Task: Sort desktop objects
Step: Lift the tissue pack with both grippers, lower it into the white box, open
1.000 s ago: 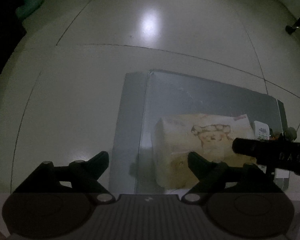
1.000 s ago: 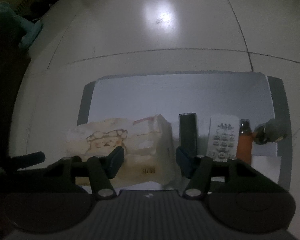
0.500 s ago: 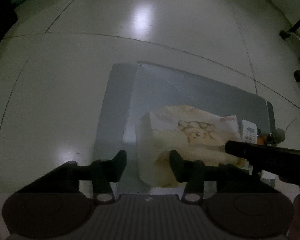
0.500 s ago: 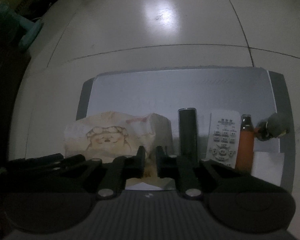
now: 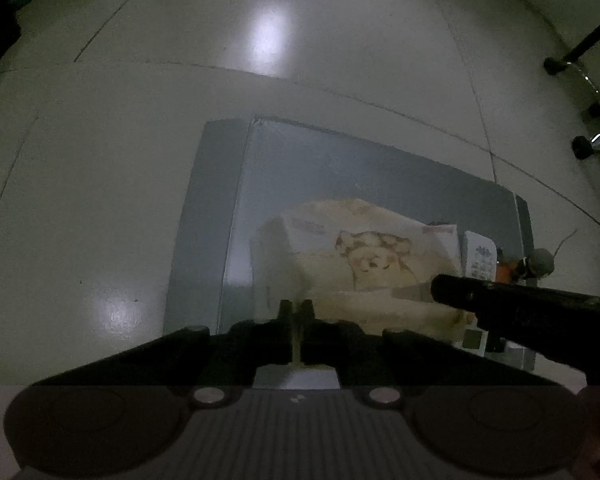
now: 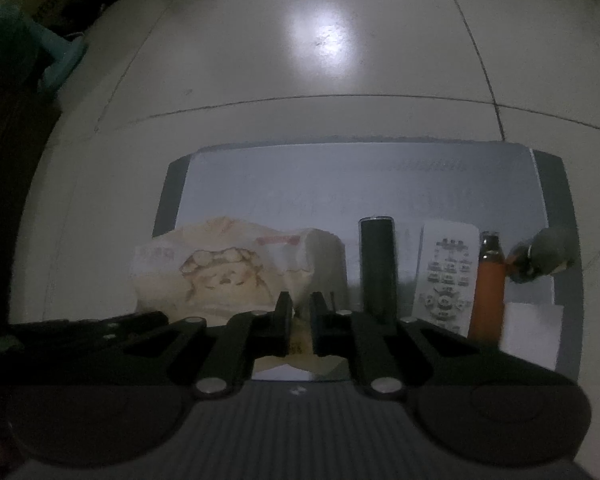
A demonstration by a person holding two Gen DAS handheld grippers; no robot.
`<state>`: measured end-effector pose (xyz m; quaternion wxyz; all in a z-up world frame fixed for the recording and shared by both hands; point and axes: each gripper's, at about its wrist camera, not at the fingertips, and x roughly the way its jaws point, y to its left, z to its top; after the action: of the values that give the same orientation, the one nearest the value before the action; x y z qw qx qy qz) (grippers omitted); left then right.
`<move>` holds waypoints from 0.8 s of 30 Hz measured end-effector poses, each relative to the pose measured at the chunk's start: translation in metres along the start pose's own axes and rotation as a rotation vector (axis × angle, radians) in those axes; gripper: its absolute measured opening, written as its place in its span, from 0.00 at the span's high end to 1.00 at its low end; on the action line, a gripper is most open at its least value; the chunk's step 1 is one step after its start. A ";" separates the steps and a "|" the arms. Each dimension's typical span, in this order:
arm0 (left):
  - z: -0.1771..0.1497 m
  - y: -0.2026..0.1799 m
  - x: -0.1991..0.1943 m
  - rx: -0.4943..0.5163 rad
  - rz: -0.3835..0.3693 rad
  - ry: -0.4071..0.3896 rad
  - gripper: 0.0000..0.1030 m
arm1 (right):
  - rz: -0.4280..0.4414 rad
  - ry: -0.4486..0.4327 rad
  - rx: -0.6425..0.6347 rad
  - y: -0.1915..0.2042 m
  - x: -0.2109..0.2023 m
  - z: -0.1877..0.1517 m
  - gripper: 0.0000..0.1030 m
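Note:
A cream tissue pack (image 6: 236, 268) with a bear picture lies on the grey mat (image 6: 340, 184); it also shows in the left wrist view (image 5: 364, 256). My left gripper (image 5: 296, 312) is shut on the pack's near left edge. My right gripper (image 6: 300, 308) is shut on the pack's near right edge. Right of the pack stand a black cylinder (image 6: 376, 264), a white remote (image 6: 446, 272), an orange bottle (image 6: 488, 284) and a small grey plush toy (image 6: 548, 256).
The mat (image 5: 340, 168) lies on a pale tiled floor (image 5: 180, 40). A white paper square (image 6: 532, 332) sits at the mat's near right corner. Dark furniture and a teal object (image 6: 28, 48) are at the far left. Chair legs (image 5: 580, 48) are at the far right.
Both grippers went from open to shut, closing on the near edge of the tissue pack. Both moved slightly closer to the pack.

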<state>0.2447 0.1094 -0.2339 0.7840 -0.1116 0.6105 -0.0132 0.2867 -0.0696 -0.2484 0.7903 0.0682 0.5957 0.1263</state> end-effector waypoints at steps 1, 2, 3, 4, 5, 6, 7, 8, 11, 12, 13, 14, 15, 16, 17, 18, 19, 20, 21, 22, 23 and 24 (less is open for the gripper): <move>0.000 0.000 0.000 0.007 0.001 -0.001 0.99 | -0.002 -0.001 0.001 0.000 0.000 0.000 0.89; 0.001 -0.004 0.003 0.010 0.002 -0.005 0.99 | -0.004 -0.003 0.004 0.000 -0.001 0.000 0.90; 0.001 -0.006 0.002 0.011 -0.002 -0.003 0.99 | -0.006 -0.005 0.009 -0.001 -0.001 -0.001 0.90; 0.003 -0.006 0.001 0.011 -0.003 -0.004 0.99 | -0.009 -0.008 0.011 -0.001 -0.002 -0.001 0.90; 0.005 -0.005 0.001 0.011 -0.003 -0.005 0.99 | -0.010 -0.011 0.013 -0.001 -0.003 0.000 0.90; 0.006 -0.005 -0.001 0.010 -0.005 -0.007 0.99 | -0.009 -0.017 0.014 0.000 -0.004 0.000 0.90; 0.008 -0.004 -0.003 0.010 -0.007 -0.008 0.99 | -0.008 -0.021 0.016 0.000 -0.006 0.001 0.90; 0.008 -0.003 -0.005 0.008 -0.009 -0.012 0.99 | -0.006 -0.024 0.019 0.001 -0.008 0.002 0.90; 0.009 0.001 -0.018 -0.002 -0.022 -0.018 0.99 | -0.001 -0.038 0.008 0.004 -0.020 0.004 0.90; 0.010 -0.001 -0.024 0.001 -0.023 -0.026 0.99 | 0.001 -0.044 0.004 0.005 -0.025 0.005 0.90; 0.011 -0.002 -0.030 0.004 -0.023 -0.035 0.99 | 0.009 -0.052 0.005 0.006 -0.031 0.005 0.90; 0.011 -0.003 -0.037 0.008 -0.024 -0.048 0.99 | 0.018 -0.060 0.005 0.007 -0.038 0.006 0.90; 0.011 -0.003 -0.045 0.004 -0.028 -0.062 0.99 | 0.026 -0.068 0.006 0.007 -0.044 0.005 0.90; 0.010 -0.004 -0.053 0.004 -0.030 -0.071 0.99 | 0.033 -0.074 0.007 0.008 -0.052 0.005 0.90; 0.009 -0.005 -0.060 0.005 -0.033 -0.081 0.99 | 0.037 -0.080 0.008 0.009 -0.059 0.003 0.90; 0.007 -0.006 -0.067 0.005 -0.035 -0.090 0.99 | 0.038 -0.083 0.007 0.009 -0.067 0.002 0.90; 0.005 -0.009 -0.076 0.016 -0.038 -0.096 0.99 | 0.038 -0.086 0.006 0.010 -0.074 0.001 0.90; 0.003 -0.012 -0.082 0.023 -0.041 -0.101 0.99 | 0.036 -0.092 0.005 0.011 -0.082 -0.001 0.90; 0.001 -0.014 -0.090 0.027 -0.046 -0.108 0.99 | 0.034 -0.098 0.004 0.011 -0.090 -0.003 0.90; -0.002 -0.017 -0.098 0.032 -0.049 -0.118 0.99 | 0.033 -0.104 0.003 0.012 -0.099 -0.005 0.90; -0.007 -0.019 -0.103 0.037 -0.051 -0.119 0.99 | 0.034 -0.111 0.004 0.012 -0.107 -0.009 0.90; -0.012 -0.021 -0.109 0.042 -0.052 -0.119 0.99 | 0.034 -0.119 0.005 0.011 -0.115 -0.012 0.90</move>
<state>0.2082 0.1038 -0.1290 0.8204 -0.1115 0.5593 -0.0400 0.2441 -0.0916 -0.1420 0.8218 0.0878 0.5468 0.1341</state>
